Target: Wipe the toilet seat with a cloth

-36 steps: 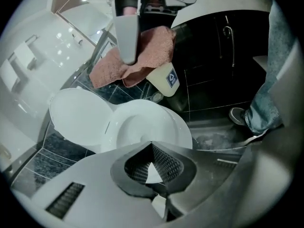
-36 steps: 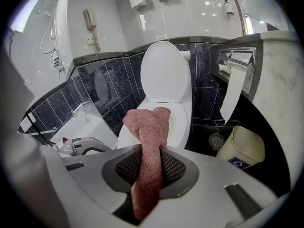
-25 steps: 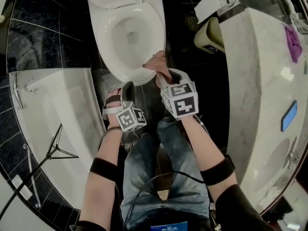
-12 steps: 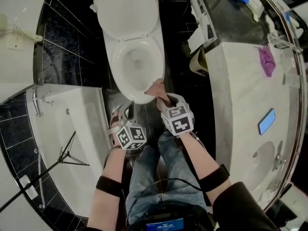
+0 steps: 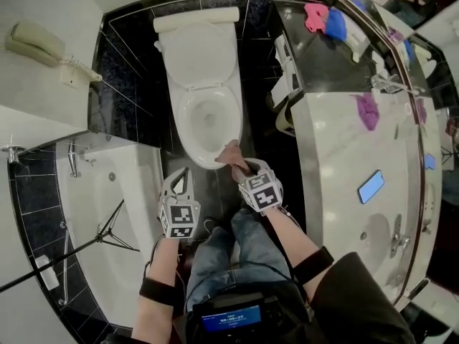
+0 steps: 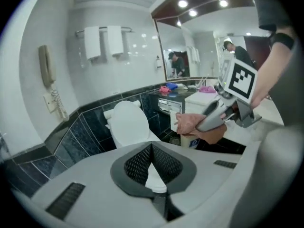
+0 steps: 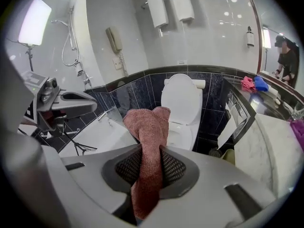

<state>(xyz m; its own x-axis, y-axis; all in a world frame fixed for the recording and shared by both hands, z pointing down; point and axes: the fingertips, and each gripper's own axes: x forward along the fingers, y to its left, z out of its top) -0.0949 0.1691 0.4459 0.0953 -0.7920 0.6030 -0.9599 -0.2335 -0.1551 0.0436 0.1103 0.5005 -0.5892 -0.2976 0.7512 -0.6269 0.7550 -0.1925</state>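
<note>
Cloth (image 7: 148, 141) pinched in right gripper (image 7: 145, 167)

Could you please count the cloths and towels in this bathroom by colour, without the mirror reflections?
Dusty pink cloth, in the right hand-held gripper: 1
Bright pink cloth: 1
Blue cloth: 1
Purple cloth: 1
White towels: 2
Total: 6
</note>
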